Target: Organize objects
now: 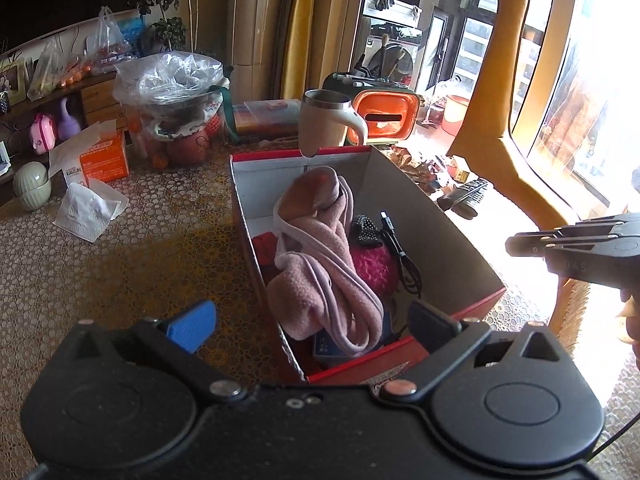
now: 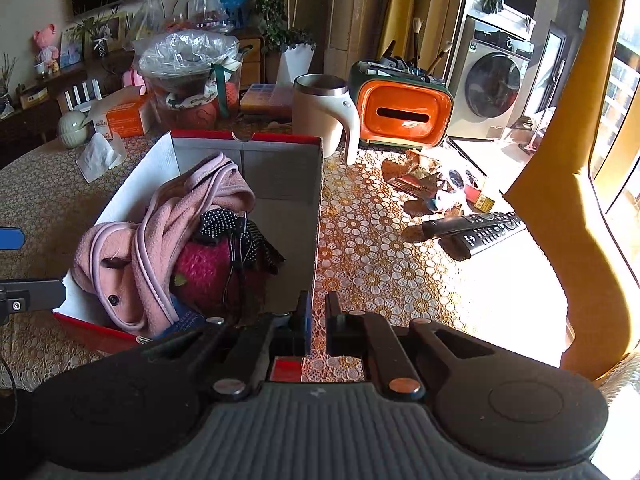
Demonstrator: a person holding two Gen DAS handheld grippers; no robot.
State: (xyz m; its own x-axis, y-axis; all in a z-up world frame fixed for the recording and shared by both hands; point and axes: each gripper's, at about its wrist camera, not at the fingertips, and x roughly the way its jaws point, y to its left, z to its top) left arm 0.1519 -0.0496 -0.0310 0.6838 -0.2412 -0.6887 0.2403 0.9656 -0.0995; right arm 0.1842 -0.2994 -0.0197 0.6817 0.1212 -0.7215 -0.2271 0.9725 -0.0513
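An open cardboard box (image 1: 432, 216) (image 2: 280, 184) with a red rim stands on the patterned tablecloth. It holds a pink fleece garment (image 1: 320, 272) (image 2: 132, 248), a black cable (image 1: 404, 260), a magenta fluffy item (image 2: 204, 268) and a black dotted cloth (image 2: 224, 220). My left gripper (image 1: 312, 328) (image 2: 16, 268) hovers over the box's near end, open wide, with nothing between its fingers. Beside the box's right wall my right gripper (image 2: 318, 310) (image 1: 516, 246) is shut and empty.
Behind the box stand a cream mug (image 1: 328, 124) (image 2: 320, 116) and an orange tissue holder (image 1: 384, 120) (image 2: 404, 114). Two remotes (image 2: 480, 230) and wrappers lie to the right, near a yellow chair (image 2: 580, 200). A tissue (image 1: 90, 212) and an orange carton (image 1: 104, 160) lie left.
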